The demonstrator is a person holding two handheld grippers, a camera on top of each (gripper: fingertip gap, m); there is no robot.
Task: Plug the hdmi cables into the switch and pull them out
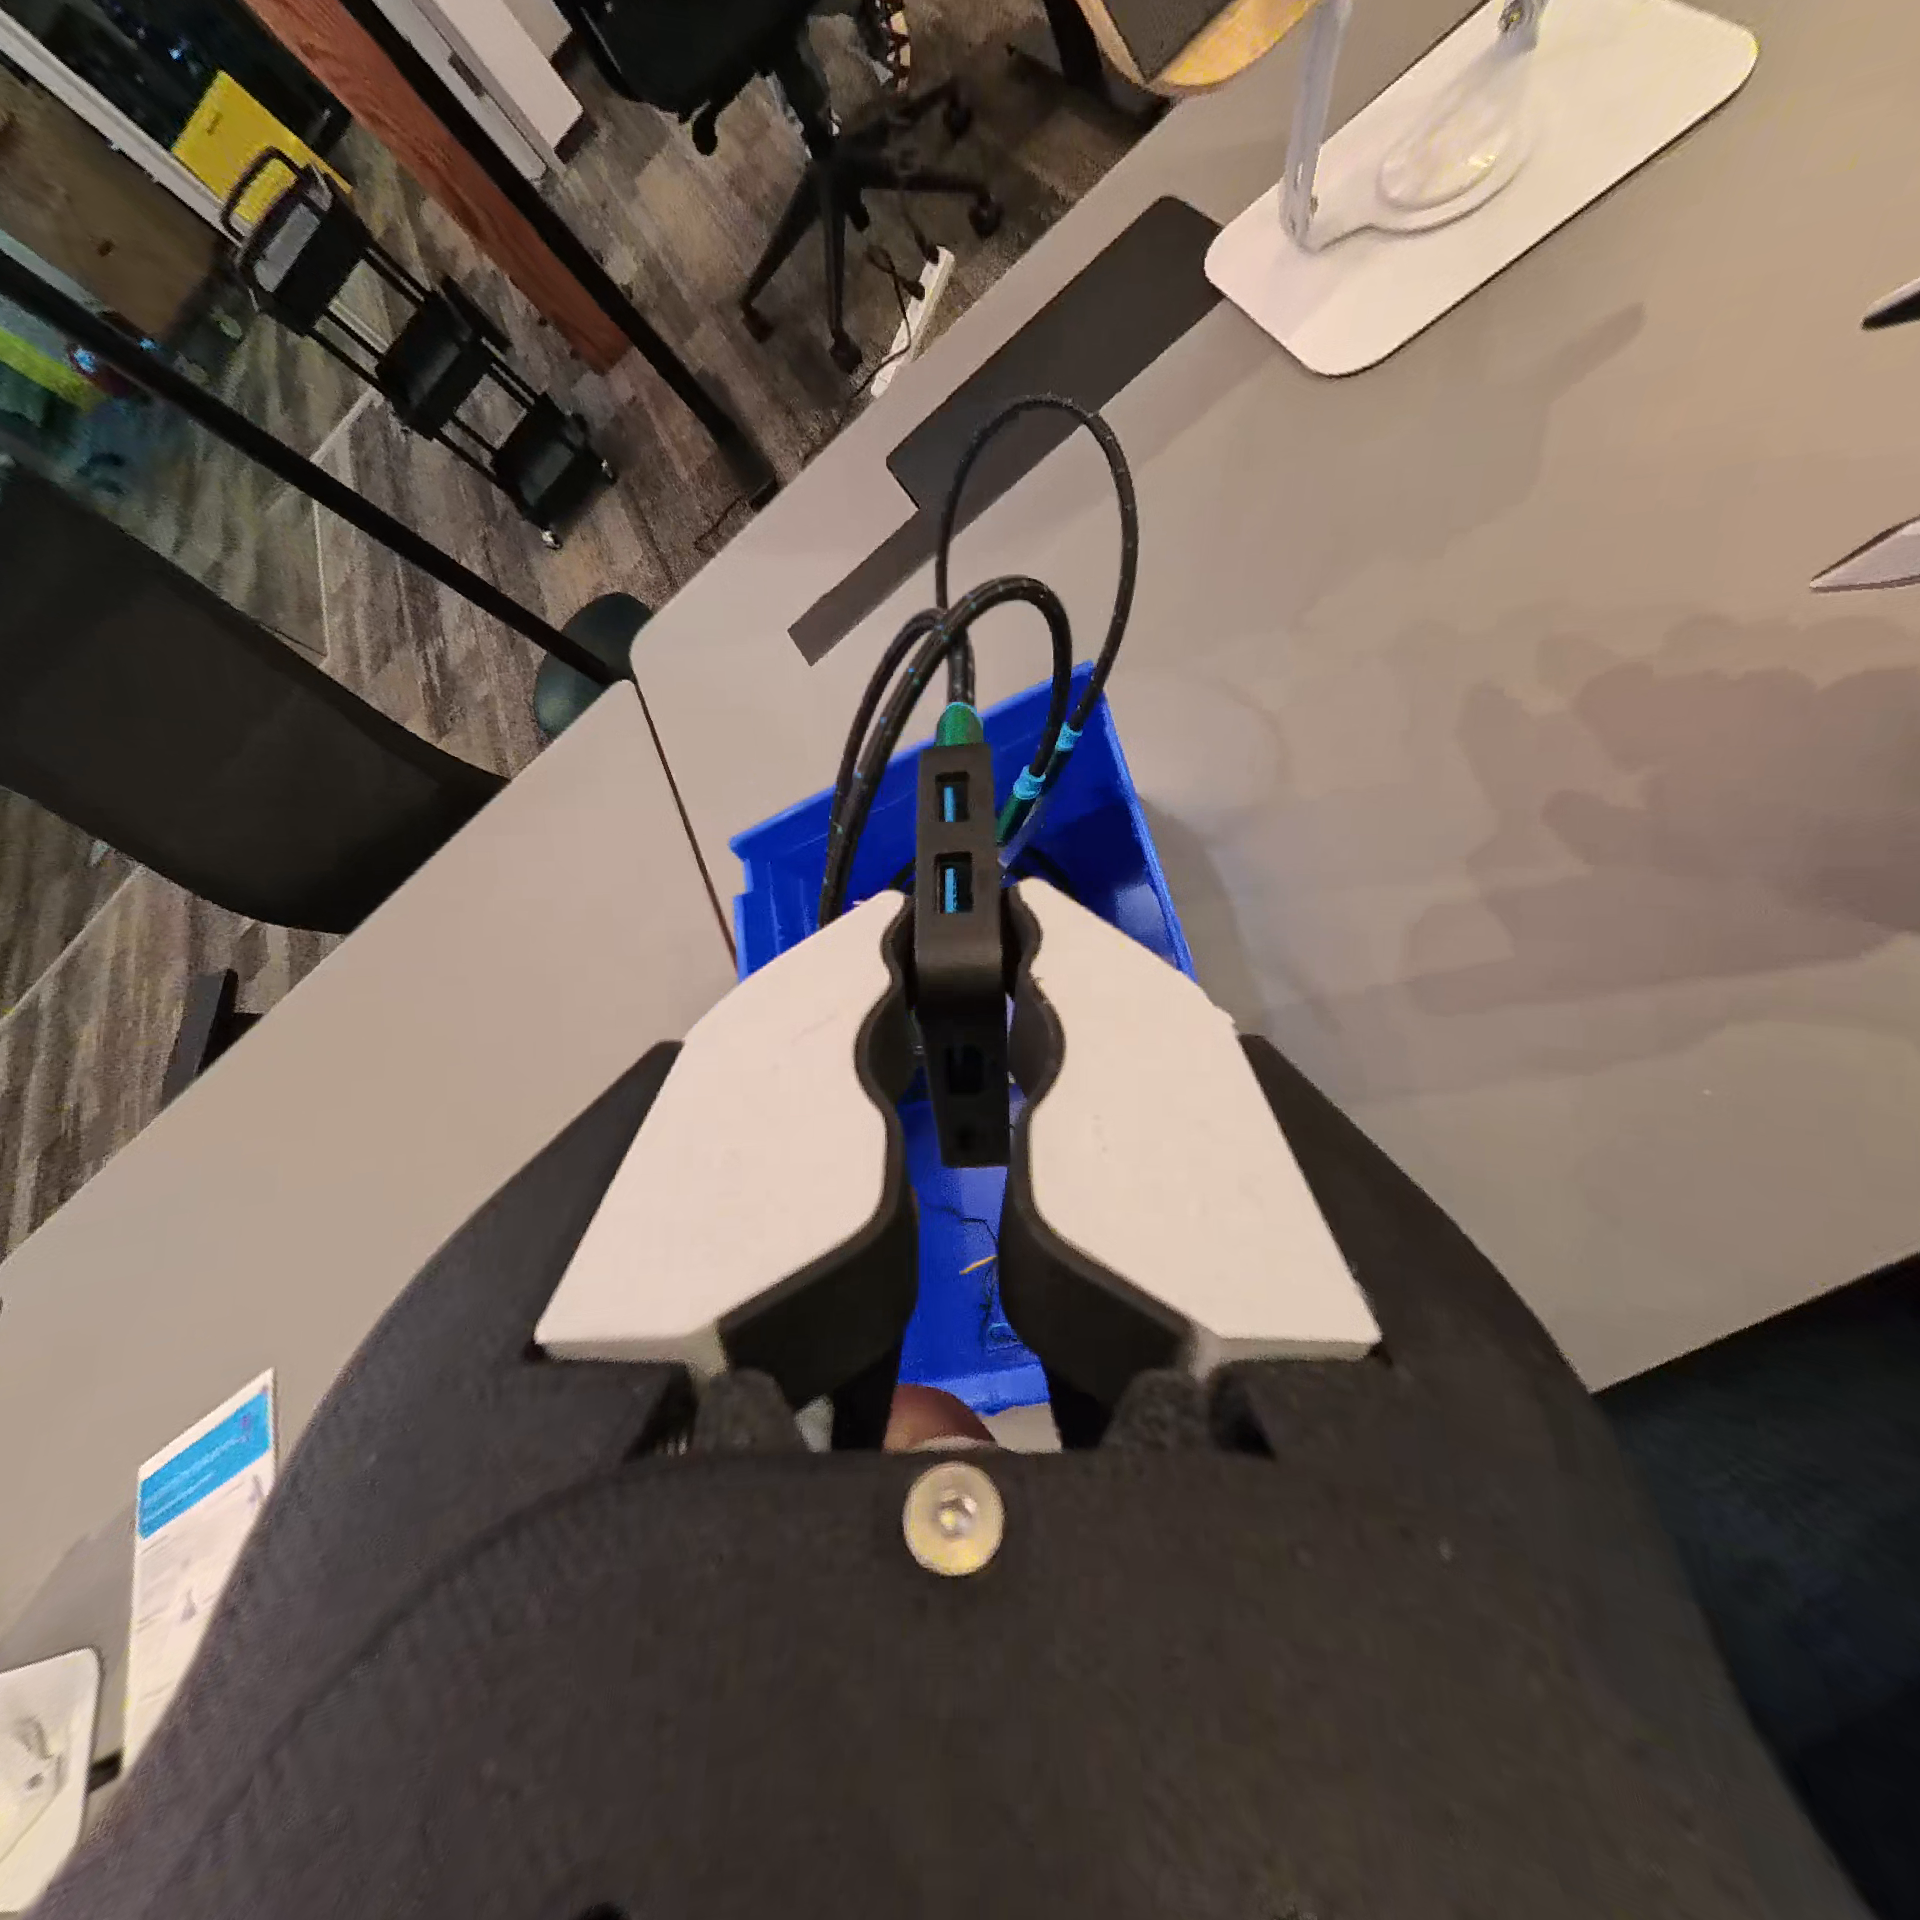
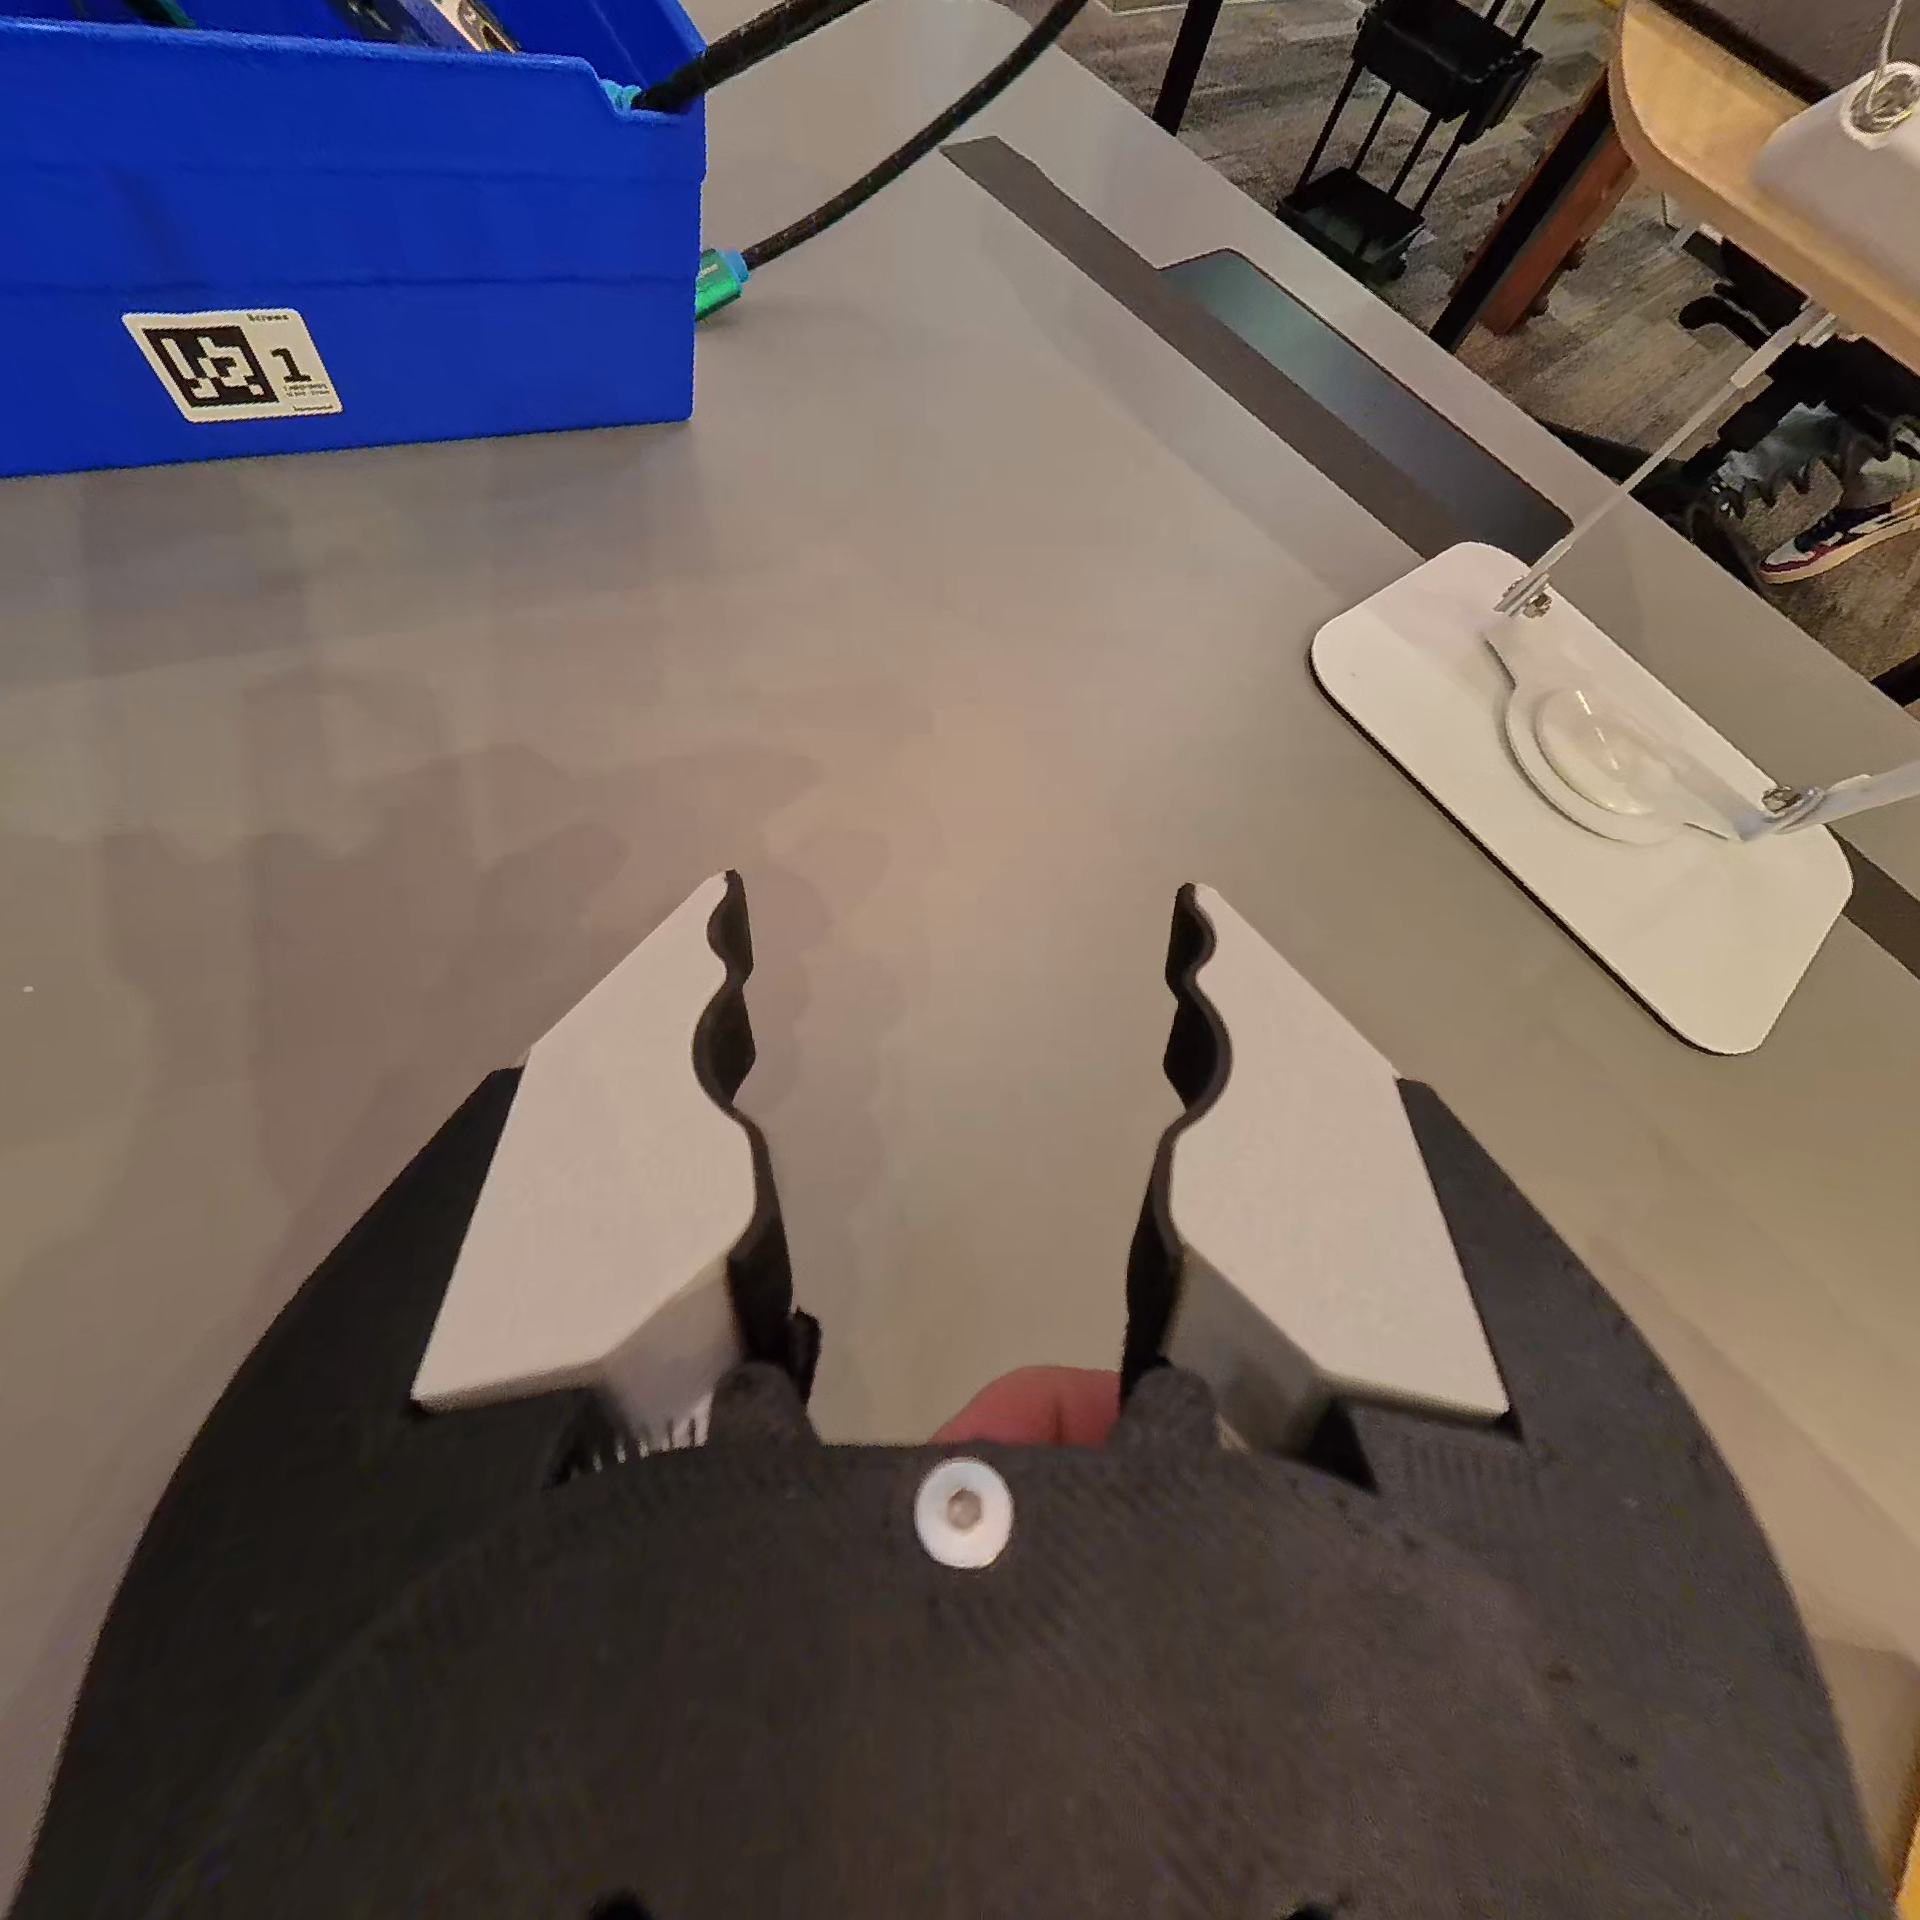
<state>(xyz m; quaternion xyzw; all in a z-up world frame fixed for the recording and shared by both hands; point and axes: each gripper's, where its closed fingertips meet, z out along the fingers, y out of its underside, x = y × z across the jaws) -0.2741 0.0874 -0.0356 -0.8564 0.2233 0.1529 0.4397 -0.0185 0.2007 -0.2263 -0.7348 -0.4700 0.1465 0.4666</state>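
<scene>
My left gripper (image 1: 958, 909) is shut on a slim black switch (image 1: 958, 894) with two blue ports on its top face, held above a blue bin (image 1: 1101, 831). A black braided cable (image 1: 1117, 499) with a green end runs from the switch's far end and loops upward. A second cable with a teal connector (image 1: 1039, 777) hangs beside it into the bin. My right gripper (image 2: 961, 883) is open and empty over the bare grey table (image 2: 935, 623). In the right wrist view the blue bin (image 2: 416, 208) stands at upper left, with a green cable plug (image 2: 717, 283) lying by its corner.
A white lamp base (image 2: 1558, 790) with a clear stem stands on the table at right; it also shows in the left wrist view (image 1: 1475, 177). A dark strip (image 2: 1299, 384) runs along the table's far edge. Paper leaflets (image 1: 197, 1507) lie at lower left. Chairs and carts stand beyond the table. There is about 35 cm between the tips of the two grippers.
</scene>
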